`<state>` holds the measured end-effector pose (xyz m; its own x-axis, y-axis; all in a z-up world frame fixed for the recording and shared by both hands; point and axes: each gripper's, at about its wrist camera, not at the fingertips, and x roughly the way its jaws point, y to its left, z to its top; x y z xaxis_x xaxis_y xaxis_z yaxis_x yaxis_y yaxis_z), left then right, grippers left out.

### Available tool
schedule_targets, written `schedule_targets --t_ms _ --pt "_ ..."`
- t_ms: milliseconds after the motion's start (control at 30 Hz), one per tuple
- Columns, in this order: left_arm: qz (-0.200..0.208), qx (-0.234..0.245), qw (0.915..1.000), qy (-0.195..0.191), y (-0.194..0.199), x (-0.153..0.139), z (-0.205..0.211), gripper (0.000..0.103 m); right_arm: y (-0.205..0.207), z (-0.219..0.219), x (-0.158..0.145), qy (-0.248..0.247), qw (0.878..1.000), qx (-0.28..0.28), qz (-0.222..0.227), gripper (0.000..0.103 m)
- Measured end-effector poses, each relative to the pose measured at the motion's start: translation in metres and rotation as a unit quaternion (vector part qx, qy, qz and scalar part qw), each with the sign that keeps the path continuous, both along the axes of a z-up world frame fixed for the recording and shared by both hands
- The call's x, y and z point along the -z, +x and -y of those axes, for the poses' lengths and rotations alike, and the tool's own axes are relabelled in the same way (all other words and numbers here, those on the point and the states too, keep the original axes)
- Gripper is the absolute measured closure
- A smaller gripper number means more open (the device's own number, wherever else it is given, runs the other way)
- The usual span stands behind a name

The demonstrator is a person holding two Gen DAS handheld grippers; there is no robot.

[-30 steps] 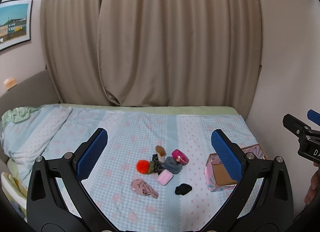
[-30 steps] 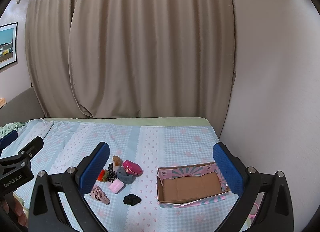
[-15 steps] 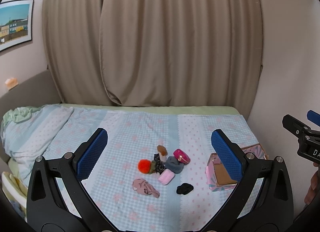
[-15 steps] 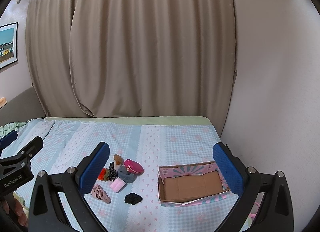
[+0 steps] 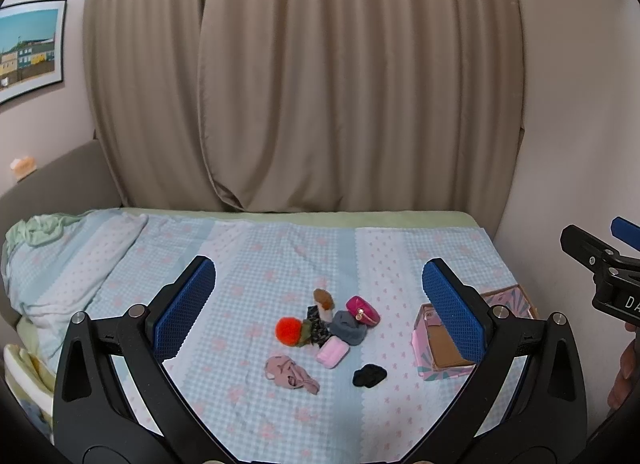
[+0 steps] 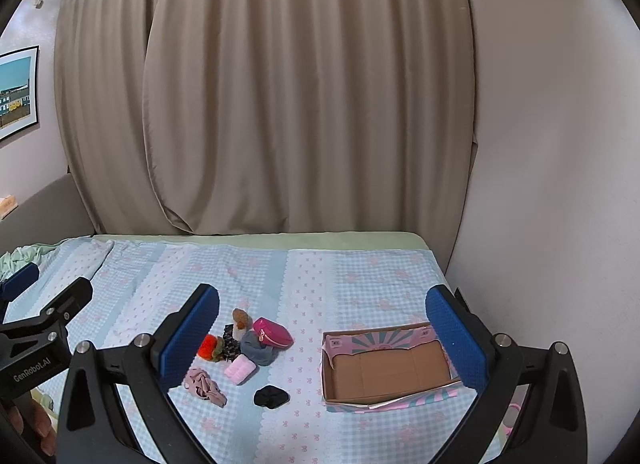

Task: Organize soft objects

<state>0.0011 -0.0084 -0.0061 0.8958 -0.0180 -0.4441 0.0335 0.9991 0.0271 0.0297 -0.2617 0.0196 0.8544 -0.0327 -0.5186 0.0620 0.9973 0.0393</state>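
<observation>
A cluster of small soft items lies on the bed: an orange pompom, a magenta pouch, a grey cloth, a pink pad, a pink scrunchie, a black scrunchie and a brown plush piece. An open pink cardboard box stands empty to their right. My left gripper is open and empty, held above the cluster. My right gripper is open and empty, held above the box's left end.
The bed has a light blue checked sheet. A bunched duvet lies at the left. Beige curtains hang behind, and a wall runs close along the right edge of the bed.
Both grippers have drifted slightly, so the items and box sit a little higher in view. Nothing on the bed has moved. Both grippers stay open.
</observation>
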Motion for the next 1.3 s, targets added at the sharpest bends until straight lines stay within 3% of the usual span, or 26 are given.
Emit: schedule_targets --t_ms 967,1300 --pt "-0.004 0.0 1.0 -0.005 0.004 -0.002 0.001 0.001 -0.001 0.0 -0.001 0.003 1.0 -0.002 -0.002 0.0" --pt "-0.048 -0.035 0.998 -0.021 0.016 0.021 -0.017 0.0 0.009 0.001 -0.004 -0.016 0.999 -0.03 -0.009 0.0"
